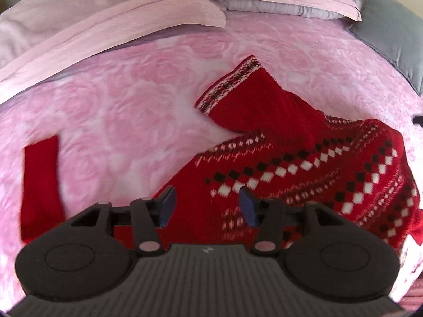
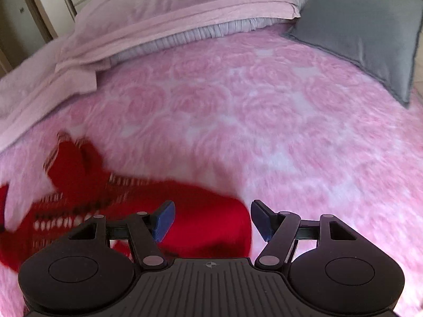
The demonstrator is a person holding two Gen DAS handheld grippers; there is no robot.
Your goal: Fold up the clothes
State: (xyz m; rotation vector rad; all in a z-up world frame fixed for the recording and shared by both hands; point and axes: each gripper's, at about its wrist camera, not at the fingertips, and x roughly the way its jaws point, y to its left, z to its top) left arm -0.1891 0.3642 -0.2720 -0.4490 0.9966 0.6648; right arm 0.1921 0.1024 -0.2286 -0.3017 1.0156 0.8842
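A red patterned sweater (image 1: 304, 163) lies crumpled on the pink bedspread (image 1: 127, 105), lower right of the left view. Left tool (image 1: 207, 210) hovers wide over its hem; right tool (image 2: 212, 219) gapes wide at its plain red edge. Bare bedspread stretches toward the pillows (image 2: 169, 18).

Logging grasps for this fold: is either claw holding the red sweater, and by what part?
Neither. The left claw and right claw are both open above the red sweater, gripping nothing.
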